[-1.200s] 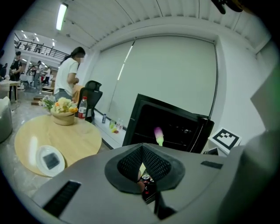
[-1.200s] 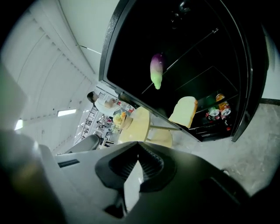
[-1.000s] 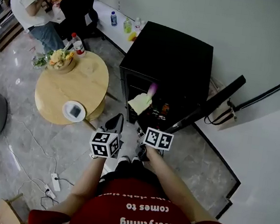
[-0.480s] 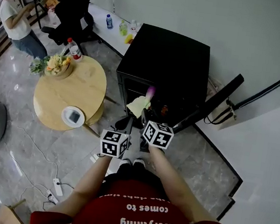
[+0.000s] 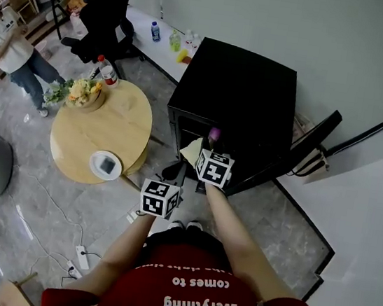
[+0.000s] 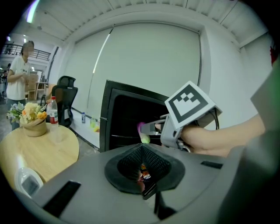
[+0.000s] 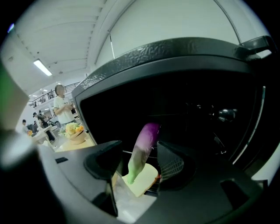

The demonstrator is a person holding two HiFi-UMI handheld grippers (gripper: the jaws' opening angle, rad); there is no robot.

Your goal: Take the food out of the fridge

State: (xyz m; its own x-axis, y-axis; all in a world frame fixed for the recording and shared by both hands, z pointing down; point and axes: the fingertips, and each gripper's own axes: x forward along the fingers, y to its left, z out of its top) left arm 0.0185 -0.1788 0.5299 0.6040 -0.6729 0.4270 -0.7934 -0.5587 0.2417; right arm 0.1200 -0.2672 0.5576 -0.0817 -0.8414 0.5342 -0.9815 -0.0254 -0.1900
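The black fridge (image 5: 238,95) stands with its door (image 5: 297,153) swung open to the right. On a shelf inside, a purple-and-green eggplant (image 7: 142,153) leans over a pale yellow bread slice (image 7: 142,180); both also show in the head view, the eggplant (image 5: 214,133) above the bread slice (image 5: 193,150). My right gripper (image 7: 140,166) is at the fridge mouth, its jaws opening, the eggplant between them without the pads pressing on it. My left gripper (image 6: 143,175) hangs back, lower and to the left, shut and holding nothing. A can (image 6: 143,171) shows low in the fridge.
A round wooden table (image 5: 114,127) stands left of the fridge with a flower basket (image 5: 83,91), a bottle (image 5: 105,69) and a white dish (image 5: 106,165). A black chair (image 5: 105,9) and a standing person (image 5: 5,45) are farther left. A power strip (image 5: 83,257) lies on the floor.
My right gripper has moved forward to the fridge opening, up to the eggplant and bread. The left gripper shifted slightly forward. The person at the back left walked farther left.
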